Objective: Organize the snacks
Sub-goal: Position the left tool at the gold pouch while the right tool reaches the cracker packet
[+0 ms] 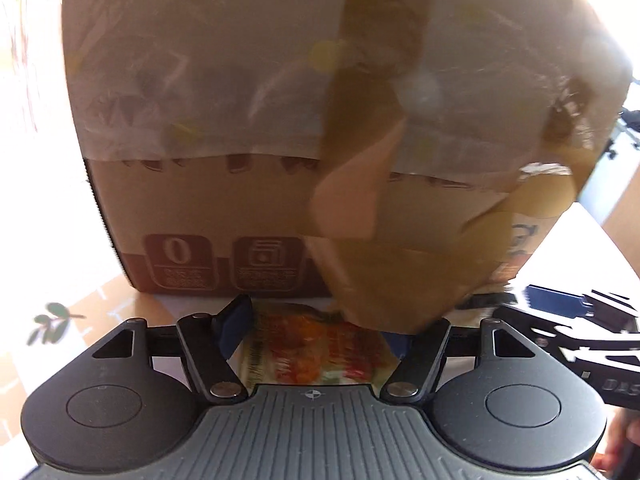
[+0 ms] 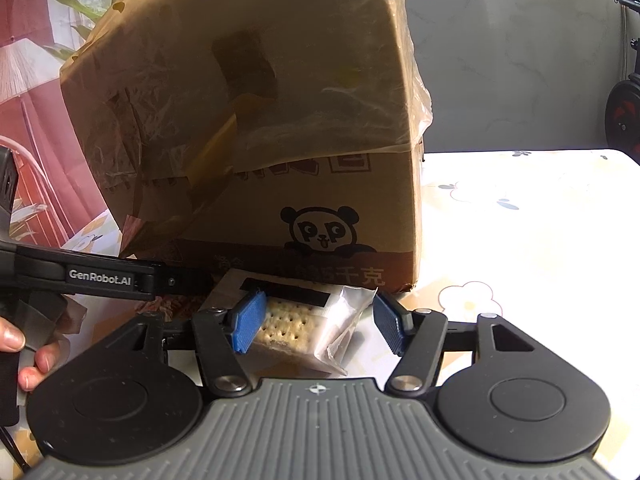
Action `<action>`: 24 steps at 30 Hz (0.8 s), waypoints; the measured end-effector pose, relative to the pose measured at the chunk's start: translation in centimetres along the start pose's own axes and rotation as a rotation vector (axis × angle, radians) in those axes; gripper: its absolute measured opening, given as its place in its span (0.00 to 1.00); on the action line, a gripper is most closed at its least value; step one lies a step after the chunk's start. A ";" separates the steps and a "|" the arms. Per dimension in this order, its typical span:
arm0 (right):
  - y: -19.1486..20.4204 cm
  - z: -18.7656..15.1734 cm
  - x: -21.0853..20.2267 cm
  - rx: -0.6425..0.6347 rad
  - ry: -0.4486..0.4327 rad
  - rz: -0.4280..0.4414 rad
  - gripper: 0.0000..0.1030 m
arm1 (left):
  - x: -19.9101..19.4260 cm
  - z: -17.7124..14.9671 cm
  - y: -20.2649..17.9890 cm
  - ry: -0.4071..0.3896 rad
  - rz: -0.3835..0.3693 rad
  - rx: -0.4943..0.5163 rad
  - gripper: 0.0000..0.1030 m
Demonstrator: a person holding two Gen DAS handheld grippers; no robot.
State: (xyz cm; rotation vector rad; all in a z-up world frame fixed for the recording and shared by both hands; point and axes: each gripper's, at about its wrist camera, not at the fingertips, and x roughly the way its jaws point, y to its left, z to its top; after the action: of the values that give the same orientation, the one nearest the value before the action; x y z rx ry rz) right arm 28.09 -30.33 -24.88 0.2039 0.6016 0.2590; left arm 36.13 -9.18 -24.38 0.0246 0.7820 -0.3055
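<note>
Snack packets are seen closest to each camera, on the flowered table [image 2: 520, 240] right at the foot of a tall cardboard box [image 2: 280, 120]. A clear packet of crackers [image 2: 288, 328] lies between the blue pads [image 2: 250, 320] of the right gripper [image 2: 320, 322]; the left-hand pad seems to touch the wrapper, while the other pad is set apart from it, so the jaws are spread and nothing is pinched. An orange printed packet [image 1: 320, 344] lies between the fingers of the left gripper [image 1: 316, 334], also spread, though blur keeps contact from being judged. If the jaws are closed hard, the crackers could be crushed, since the wrapper is thin and loose. If only the crinkled edge is caught, the packet is likely to slip out on lifting. Just beyond, the left gripper's arm crosses in front of the right one, so a collision could be caused by lifting both together. Farther off, the box rises high and appears draped with loose plastic film [image 2: 416, 92] and peeling tape [image 1: 380, 80]. A raised packet could be snagged there, or the box knocked and shifted.
</note>
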 end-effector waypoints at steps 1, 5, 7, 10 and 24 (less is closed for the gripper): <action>-0.2 0.0 -0.1 0.005 0.001 0.005 0.61 | 0.0 -0.1 -0.1 -0.004 0.008 0.013 0.67; -1.0 0.0 0.0 0.033 0.006 0.023 0.63 | -0.6 -0.9 -0.6 0.001 0.024 0.055 0.68; -1.4 0.0 0.0 0.042 0.009 0.027 0.63 | -1.7 -1.6 0.1 -0.007 0.030 0.063 0.68; -1.9 0.0 0.1 0.050 0.012 0.037 0.63 | -2.4 -2.3 0.3 -0.013 0.042 0.063 0.69; -2.3 0.3 -0.1 0.066 0.016 0.043 0.63 | -5.3 -4.6 3.0 -0.008 0.078 -0.022 0.68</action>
State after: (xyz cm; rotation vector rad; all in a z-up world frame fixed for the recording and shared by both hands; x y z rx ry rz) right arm 28.58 -32.54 -25.17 0.2786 0.6230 0.2828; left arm 30.28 -4.34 -24.26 0.0327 0.7747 -0.2231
